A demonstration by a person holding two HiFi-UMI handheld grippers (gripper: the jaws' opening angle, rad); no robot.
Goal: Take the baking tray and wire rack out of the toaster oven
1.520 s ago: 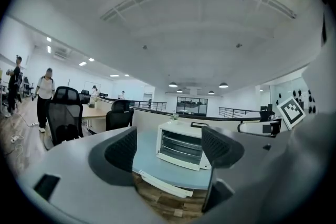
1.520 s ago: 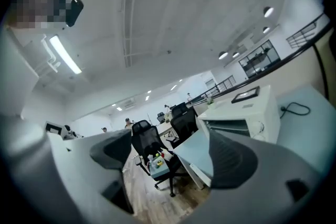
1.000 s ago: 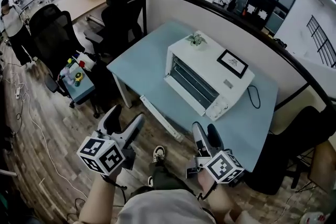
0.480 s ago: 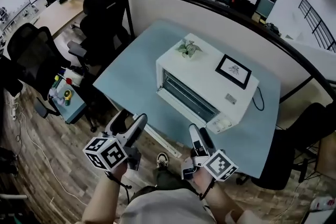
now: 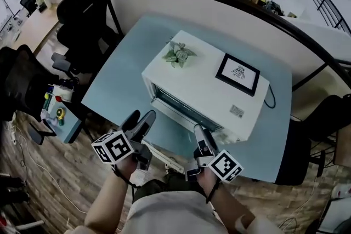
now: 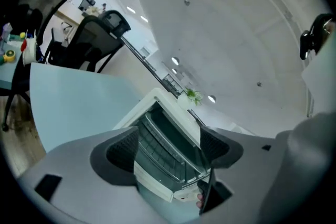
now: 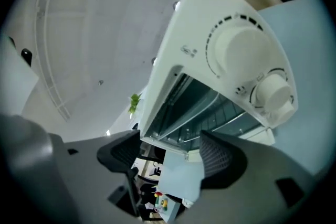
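Currently both tongs hover just before the toaster oven, whose glass door looks shut. Left tongs are wide apart and empty. Right tongs are empty too, jaws just narrowing. Wire rack shows behind the glass, long axis along the oven's width; baking tray indistinguishable. Door faces the desk's near edge. Risk: tugging the door drags the oven and topples the plant on top.
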